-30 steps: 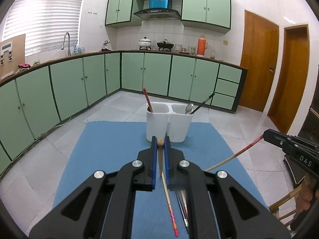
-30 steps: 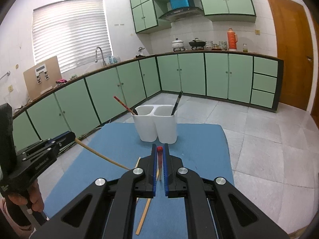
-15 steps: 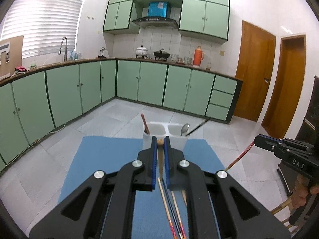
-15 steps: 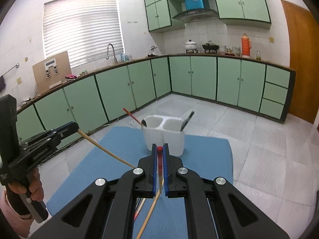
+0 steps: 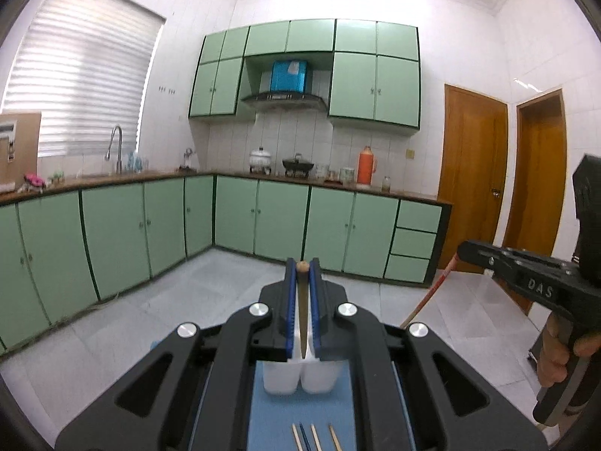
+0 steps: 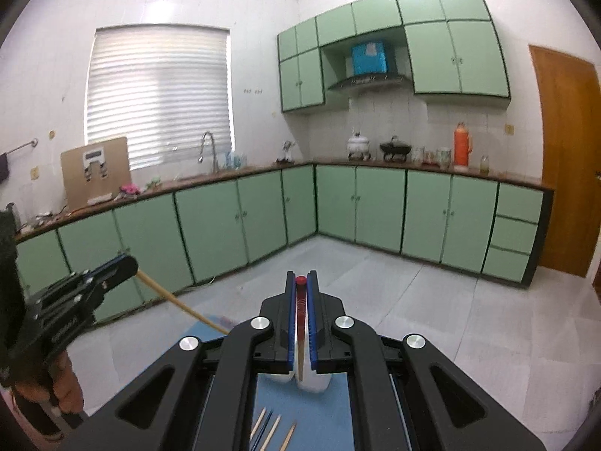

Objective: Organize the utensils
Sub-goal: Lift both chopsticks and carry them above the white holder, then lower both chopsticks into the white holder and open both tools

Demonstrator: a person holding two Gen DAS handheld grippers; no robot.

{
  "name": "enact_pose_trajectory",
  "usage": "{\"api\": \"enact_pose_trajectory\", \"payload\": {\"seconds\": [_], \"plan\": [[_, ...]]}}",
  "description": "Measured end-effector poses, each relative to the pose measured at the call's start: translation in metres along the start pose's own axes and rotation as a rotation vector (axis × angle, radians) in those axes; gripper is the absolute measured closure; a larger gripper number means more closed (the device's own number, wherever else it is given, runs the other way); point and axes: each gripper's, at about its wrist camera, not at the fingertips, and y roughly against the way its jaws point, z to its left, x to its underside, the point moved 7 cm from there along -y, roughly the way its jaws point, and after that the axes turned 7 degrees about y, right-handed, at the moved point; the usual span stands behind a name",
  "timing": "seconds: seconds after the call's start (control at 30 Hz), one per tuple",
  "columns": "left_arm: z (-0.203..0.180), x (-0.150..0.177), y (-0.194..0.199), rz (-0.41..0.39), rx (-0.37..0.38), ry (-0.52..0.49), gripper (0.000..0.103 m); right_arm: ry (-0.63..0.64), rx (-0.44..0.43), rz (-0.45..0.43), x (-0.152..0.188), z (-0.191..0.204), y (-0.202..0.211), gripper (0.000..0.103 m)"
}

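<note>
Left hand-held gripper (image 5: 302, 268) clamps a tan wooden chopstick (image 5: 302, 308); right hand-held gripper (image 6: 300, 282) clamps a red-tipped chopstick (image 6: 299, 323). Both have lifted since a second ago, so the white two-compartment plastic holder (image 5: 298, 377) now sits directly below at 6 o'clock, apparently ready for insertion. Loose chopsticks (image 5: 313, 438) remain on the blue-covered worktop (image 5: 274, 421).

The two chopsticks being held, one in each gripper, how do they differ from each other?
The chopstick in the left gripper is plain tan wood with a rounded brownish end, while the chopstick in the right gripper has a red, ribbed end. Seen from the opposite cameras, the tan one slants down to the right and the red one slants down to the left. Both are clamped between blue pads above the white utensil holder.
</note>
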Motion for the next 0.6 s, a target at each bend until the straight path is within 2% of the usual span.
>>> {"api": "enact_pose_trajectory", "payload": {"seconds": [0.1,0.23,0.37,0.6], "plan": [[-0.003,-0.005,-0.023,-0.003,-0.002,-0.006,0.097,-0.02,0.012,-0.018,-0.016,-0.011,-0.02,0.098],[0.003,0.004,-0.067,0.033,-0.025,-0.004,0.097,-0.038,0.025,-0.024,-0.017,-0.023,-0.054,0.098],[0.015,0.018,-0.1,0.055,-0.047,0.006,0.097,-0.04,0.026,-0.011,-0.002,-0.026,-0.091,0.098],[0.027,0.046,-0.136,0.125,-0.067,0.005,0.097,-0.053,0.009,0.063,0.034,-0.025,-0.131,0.098]]}}
